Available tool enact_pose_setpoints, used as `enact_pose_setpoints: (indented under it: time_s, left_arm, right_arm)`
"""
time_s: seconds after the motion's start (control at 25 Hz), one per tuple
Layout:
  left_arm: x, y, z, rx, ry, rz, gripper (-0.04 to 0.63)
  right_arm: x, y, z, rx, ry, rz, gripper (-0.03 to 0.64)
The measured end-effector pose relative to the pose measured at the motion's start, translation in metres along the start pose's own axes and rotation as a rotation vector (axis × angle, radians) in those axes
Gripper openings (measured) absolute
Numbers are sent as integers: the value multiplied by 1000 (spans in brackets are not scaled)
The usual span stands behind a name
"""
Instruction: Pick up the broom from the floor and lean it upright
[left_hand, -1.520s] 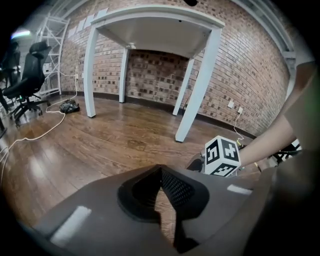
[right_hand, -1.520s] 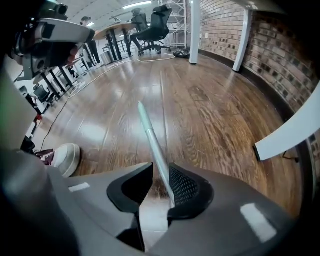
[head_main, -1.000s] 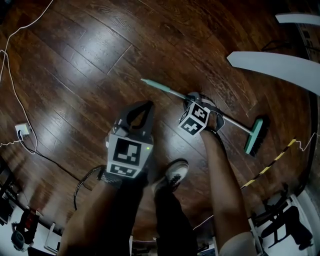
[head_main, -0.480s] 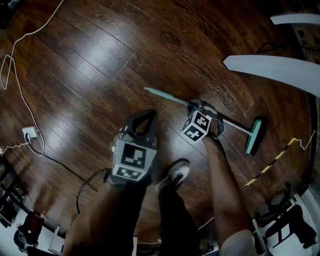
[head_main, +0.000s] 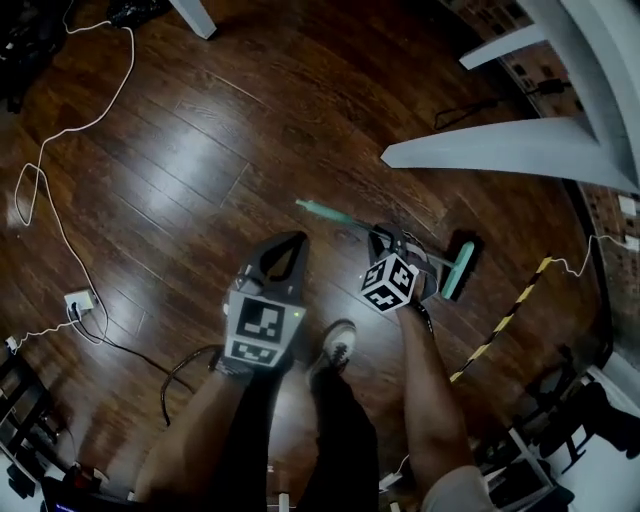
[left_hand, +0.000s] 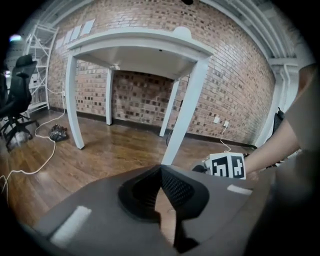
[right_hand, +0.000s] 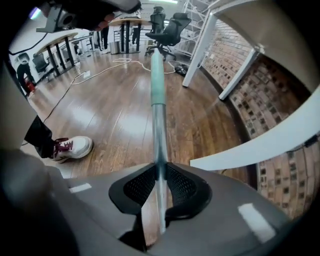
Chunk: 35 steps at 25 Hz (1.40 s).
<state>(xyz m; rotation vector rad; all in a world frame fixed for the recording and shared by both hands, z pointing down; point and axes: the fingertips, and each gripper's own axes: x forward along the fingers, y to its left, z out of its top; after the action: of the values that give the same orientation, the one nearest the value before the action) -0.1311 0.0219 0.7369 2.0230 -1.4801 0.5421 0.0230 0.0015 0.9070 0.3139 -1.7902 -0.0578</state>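
Note:
The broom (head_main: 455, 268) has a metal handle with a teal end and a teal head. My right gripper (head_main: 393, 238) is shut on the handle's middle and holds it above the wood floor. In the right gripper view the handle (right_hand: 157, 90) runs straight out from between the pads of the right gripper (right_hand: 160, 169), teal end far. My left gripper (head_main: 284, 243) hangs to the left of the broom, apart from it. Its tips meet with nothing between them in the left gripper view (left_hand: 161, 169), where the right gripper's marker cube (left_hand: 227, 165) shows at the right.
A white table (head_main: 480, 150) stands just beyond the broom, against a brick wall (left_hand: 150, 95). White cable (head_main: 40, 190) and a socket block (head_main: 78, 300) lie at the left, and a yellow-black striped strip (head_main: 500, 325) at the right. My shoe (head_main: 335, 345) is below the grippers. An office chair (left_hand: 20, 75) is far left.
Both grippers have risen from the floor. The right one has lifted the broom with it, and the floor now looks farther off.

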Motion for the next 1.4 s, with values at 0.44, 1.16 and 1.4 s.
enact_pose_setpoints:
  time_s: [0.44,1.16,1.4]
  left_arm:
    - [-48,-100,158,105,-127,-86,0]
    - [1,-232,305,104,-299,-95,0]
    - [19,-239,318,92,-289,-54,0]
  right_arm:
    - [-222,-83,-71,361,-113,-305,91]
    - [-288,-251,-158,733,-304,-421,91]
    - [-281,-309,-125,661,-422,-390,92]
